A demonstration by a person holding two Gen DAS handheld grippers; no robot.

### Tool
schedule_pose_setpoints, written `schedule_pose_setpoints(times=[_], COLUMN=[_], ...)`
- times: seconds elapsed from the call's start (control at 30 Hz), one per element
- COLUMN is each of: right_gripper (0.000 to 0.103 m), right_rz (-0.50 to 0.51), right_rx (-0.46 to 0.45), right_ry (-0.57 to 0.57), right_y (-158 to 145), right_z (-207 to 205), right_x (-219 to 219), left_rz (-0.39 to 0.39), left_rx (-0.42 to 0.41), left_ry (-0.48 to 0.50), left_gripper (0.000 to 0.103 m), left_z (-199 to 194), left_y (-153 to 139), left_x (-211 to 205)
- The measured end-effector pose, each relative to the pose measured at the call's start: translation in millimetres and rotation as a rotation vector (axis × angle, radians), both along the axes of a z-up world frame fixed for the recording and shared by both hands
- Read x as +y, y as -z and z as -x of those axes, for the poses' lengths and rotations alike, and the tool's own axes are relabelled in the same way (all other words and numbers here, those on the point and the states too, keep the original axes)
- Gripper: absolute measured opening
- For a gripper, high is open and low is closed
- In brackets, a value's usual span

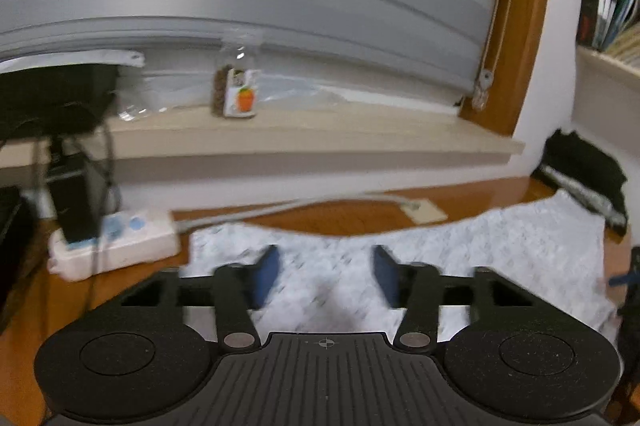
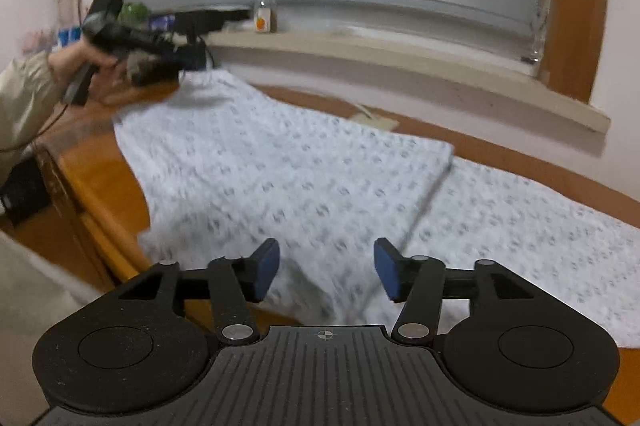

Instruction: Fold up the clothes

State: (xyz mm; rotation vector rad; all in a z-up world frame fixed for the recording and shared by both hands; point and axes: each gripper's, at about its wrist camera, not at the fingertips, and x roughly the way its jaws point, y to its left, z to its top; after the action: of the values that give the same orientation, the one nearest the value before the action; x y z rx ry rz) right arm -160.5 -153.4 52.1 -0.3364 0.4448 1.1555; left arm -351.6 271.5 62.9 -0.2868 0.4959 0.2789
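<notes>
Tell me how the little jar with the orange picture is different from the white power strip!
The jar stands upright on the windowsill; the power strip lies flat on the wooden table. The jar is see-through with brown bits inside; the power strip is solid white with blue buttons and a black plug in it. Both sit behind the patterned cloth.

My two grippers, left and right, are matte black with ribbed centre plates bearing a crosshair mark, round side discs, silver pivot screws and blue pads, and I wear a beige sleeve.
</notes>
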Motion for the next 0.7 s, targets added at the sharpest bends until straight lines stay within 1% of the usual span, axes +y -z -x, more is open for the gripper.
schedule_pose_setpoints(times=[0.03,0.07,0.13,0.17,0.23,0.27,0.3,0.33,0.37,0.4,0.5,0.53,0.6,0.63,0.67,0.7], right_gripper=[0.061,0.066,0.07,0.074,0.077,0.08,0.081,0.082,0.086,0.088,0.097,0.102,0.103,0.103,0.103,0.103], right_rz=[-0.015,-0.028,-0.057,-0.07,-0.091,-0.101,-0.109,-0.117,-0.127,-0.143,-0.211,-0.224,-0.244,-0.254,-0.263,-0.272], right_rx=[0.006,0.015,0.041,0.056,0.083,0.092,0.094,0.09,0.084,0.08,0.087,0.086,0.07,0.06,0.055,0.056], right_ry=[0.002,0.006,0.003,0.004,0.013,0.022,0.039,0.063,0.091,0.123,0.224,0.257,0.314,0.346,0.378,0.417], right_y=[2.5,5.4,11.5,14.7,19.4,20.4,21.0,21.2,21.2,21.1,20.5,20.8,22.4,23.8,25.4,27.8], right_z=[-1.8,-3.8,-8.5,-10.9,-15.6,-19.0,-22.7,-26.3,-30.7,-36.2,-56.1,-61.9,-72.1,-76.9,-81.9,-87.9], right_x=[4.7,9.3,18.4,21.9,22.9,20.1,15.1,8.3,0.2,-10.0,-49.6,-61.8,-85.7,-98.3,-109.8,-121.9], left_rz=[-0.002,-0.005,-0.009,-0.012,-0.016,-0.005,0.0,0.005,0.002,-0.008,-0.021,-0.023,-0.016,-0.021,-0.025,-0.027], left_rx=[0.011,0.021,0.043,0.054,0.075,0.062,0.049,0.036,0.032,0.027,0.011,0.005,-0.008,-0.013,-0.018,-0.02], left_ry=[-0.002,-0.005,-0.009,-0.012,-0.016,-0.011,-0.002,0.007,0.018,0.029,0.073,0.09,0.127,0.144,0.16,0.176], left_gripper=[0.034,0.034,0.034,0.034,0.034,0.038,0.045,0.049,0.058,0.066,0.078,0.08,0.086,0.088,0.093,0.101], left_z=[3.1,6.1,12.2,15.3,21.4,19.4,15.7,11.9,5.2,-3.7,-35.5,-46.9,-74.3,-88.6,-103.0,-116.8], left_y=[2.0,4.0,8.0,10.0,14.0,14.2,12.2,10.0,6.8,4.0,-1.2,-2.4,-3.5,-3.6,-3.7,-2.8], left_x=[0.0,0.0,0.0,0.0,0.0,-1.1,-3.8,-6.6,-10.8,-16.1,-34.2,-40.6,-55.0,-62.9,-70.9,-78.2])
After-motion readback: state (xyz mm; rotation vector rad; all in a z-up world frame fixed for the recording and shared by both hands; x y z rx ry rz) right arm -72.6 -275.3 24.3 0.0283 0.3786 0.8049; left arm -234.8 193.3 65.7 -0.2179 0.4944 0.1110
